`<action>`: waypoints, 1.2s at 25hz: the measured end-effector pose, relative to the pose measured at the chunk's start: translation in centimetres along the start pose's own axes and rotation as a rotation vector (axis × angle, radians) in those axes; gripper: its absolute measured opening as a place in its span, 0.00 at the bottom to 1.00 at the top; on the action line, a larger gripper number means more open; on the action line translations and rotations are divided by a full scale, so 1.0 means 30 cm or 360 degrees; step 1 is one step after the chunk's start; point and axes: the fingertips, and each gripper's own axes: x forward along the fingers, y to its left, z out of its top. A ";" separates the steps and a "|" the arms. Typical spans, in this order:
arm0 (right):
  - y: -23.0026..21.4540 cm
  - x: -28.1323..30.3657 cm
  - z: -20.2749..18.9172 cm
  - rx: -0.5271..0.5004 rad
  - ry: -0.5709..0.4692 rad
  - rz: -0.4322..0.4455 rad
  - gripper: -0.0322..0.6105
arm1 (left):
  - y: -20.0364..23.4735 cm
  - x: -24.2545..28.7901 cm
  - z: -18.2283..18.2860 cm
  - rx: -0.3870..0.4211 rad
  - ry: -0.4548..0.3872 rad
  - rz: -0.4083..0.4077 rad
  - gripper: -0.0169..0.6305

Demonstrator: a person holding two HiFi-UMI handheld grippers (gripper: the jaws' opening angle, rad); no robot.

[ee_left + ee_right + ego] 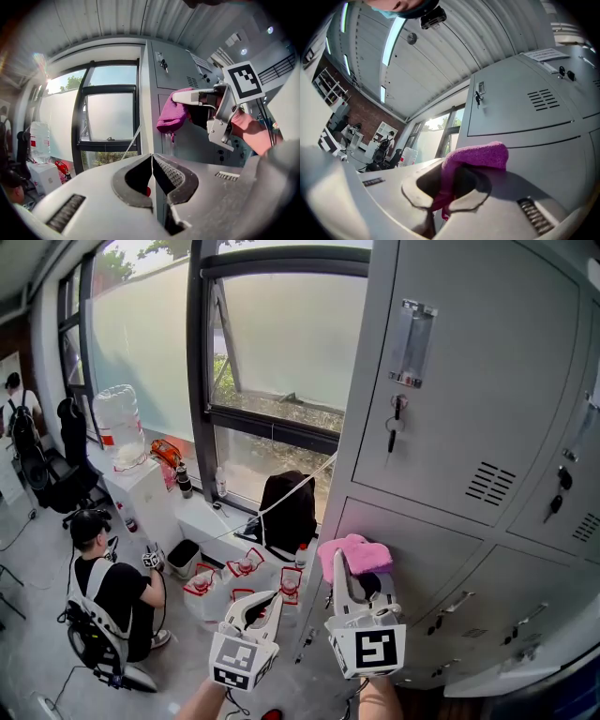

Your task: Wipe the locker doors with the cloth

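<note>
The fingers of our right gripper (343,568) clamp the pink cloth (361,554) at the locker door (427,554) corner, so we should press it flat and sweep evenly, our left gripper (267,604) hanging aside, fingers closed on nothing.

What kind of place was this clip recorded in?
Probably a workplace locker area: grey metal lockers with keys in their doors, a tall dark-framed window, and a clear water-cooler bottle on its white dispenser.
</note>
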 end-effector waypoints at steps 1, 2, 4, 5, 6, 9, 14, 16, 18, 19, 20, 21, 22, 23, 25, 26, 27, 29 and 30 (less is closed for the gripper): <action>-0.001 0.013 -0.013 0.0001 0.0008 -0.0001 0.10 | 0.006 -0.002 -0.002 -0.0002 0.0002 0.0006 0.07; -0.003 0.026 -0.025 0.0004 0.0021 -0.0003 0.10 | 0.012 -0.003 -0.006 -0.0006 0.0006 0.0011 0.07; -0.010 0.051 -0.045 0.0014 0.0043 -0.0007 0.10 | 0.023 -0.003 -0.012 -0.0010 0.0012 0.0020 0.07; -0.016 0.062 -0.051 0.0021 0.0048 -0.0010 0.10 | 0.028 -0.001 -0.014 -0.0011 0.0014 0.0023 0.07; -0.023 0.072 -0.056 0.0028 0.0050 -0.0016 0.10 | 0.031 0.002 -0.016 -0.0012 0.0016 0.0026 0.07; -0.045 0.095 -0.066 0.0045 0.0053 -0.0033 0.10 | 0.040 0.011 -0.020 -0.0014 0.0021 0.0034 0.07; -0.057 0.111 -0.068 0.0031 0.0054 -0.0048 0.10 | 0.050 0.027 -0.024 -0.0020 0.0025 0.0041 0.07; -0.060 0.109 -0.067 0.0029 0.0052 -0.0058 0.10 | 0.053 0.034 -0.019 -0.0019 0.0019 0.0043 0.07; -0.067 0.104 -0.068 0.0034 0.0048 -0.0066 0.10 | 0.054 0.040 -0.014 -0.0017 0.0015 0.0044 0.07; -0.073 0.102 -0.070 0.0039 0.0048 -0.0068 0.10 | 0.054 0.043 -0.014 -0.0016 0.0014 0.0043 0.07; -0.080 0.098 -0.073 0.0045 0.0052 -0.0070 0.10 | 0.053 0.047 -0.014 -0.0017 0.0013 0.0043 0.07; -0.088 0.093 -0.076 0.0049 0.0058 -0.0074 0.10 | 0.052 0.050 -0.014 -0.0018 0.0014 0.0041 0.07; -0.095 0.088 -0.079 0.0051 0.0063 -0.0080 0.10 | 0.049 0.053 -0.015 -0.0019 0.0014 0.0038 0.07; -0.103 0.082 -0.080 0.0050 0.0066 -0.0088 0.10 | 0.045 0.057 -0.014 -0.0020 0.0013 0.0033 0.07; -0.119 0.069 -0.079 0.0049 0.0070 -0.0108 0.10 | 0.031 0.062 -0.013 -0.0020 0.0011 0.0018 0.07; -0.127 0.062 -0.079 0.0051 0.0073 -0.0118 0.10 | 0.023 0.064 -0.012 -0.0019 0.0009 0.0009 0.07; -0.137 0.055 -0.077 0.0052 0.0074 -0.0131 0.10 | 0.015 0.067 -0.011 -0.0018 0.0008 -0.0001 0.07; -0.159 0.038 -0.073 0.0049 0.0074 -0.0157 0.10 | -0.003 0.074 -0.008 -0.0017 0.0006 -0.0021 0.07; -0.170 0.029 -0.070 0.0045 0.0075 -0.0169 0.10 | -0.013 0.077 -0.007 -0.0017 0.0005 -0.0031 0.07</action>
